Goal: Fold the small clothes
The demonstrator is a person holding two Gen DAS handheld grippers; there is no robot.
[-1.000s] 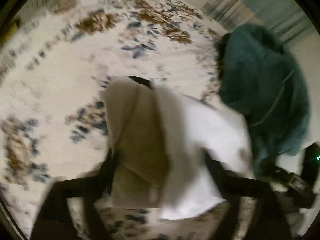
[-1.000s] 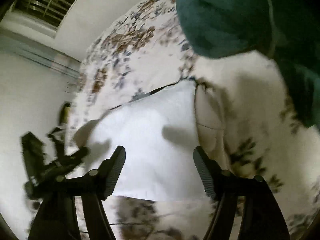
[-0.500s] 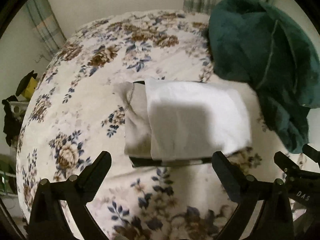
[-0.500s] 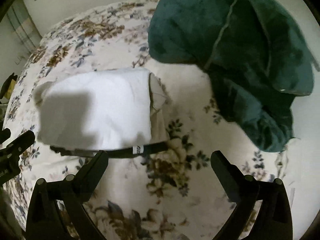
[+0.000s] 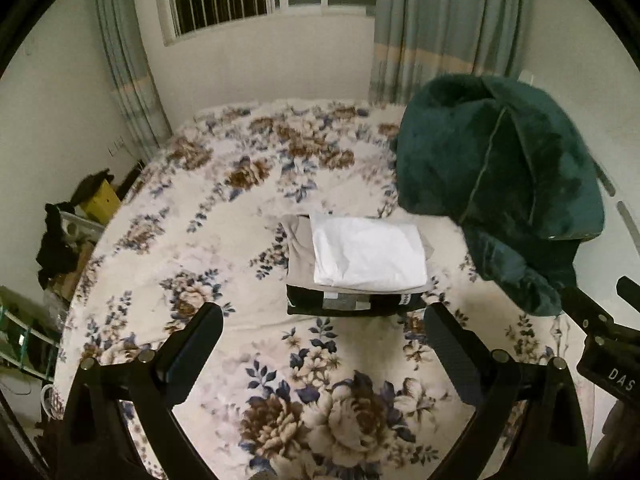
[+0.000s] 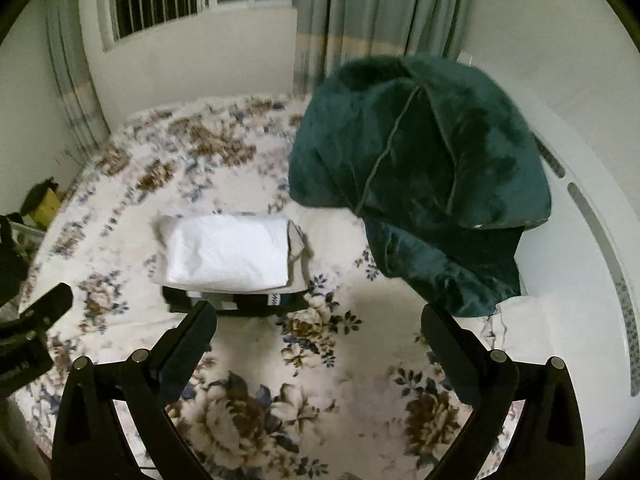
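Both tools hang spread and empty above the floral bedspread (image 5: 224, 216): the left gripper (image 5: 322, 338) and right gripper (image 6: 318, 336). Just beyond their tips rests the folded clothes stack (image 5: 366, 264), white piece uppermost. Farther right slumps a green blanket (image 6: 420, 168).

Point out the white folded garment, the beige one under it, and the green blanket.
white folded garment (image 5: 368, 254), left wrist view, top face
beige garment (image 5: 300, 256), left wrist view, exposed left edge
green blanket (image 6: 420, 160), right wrist view, upper bulge
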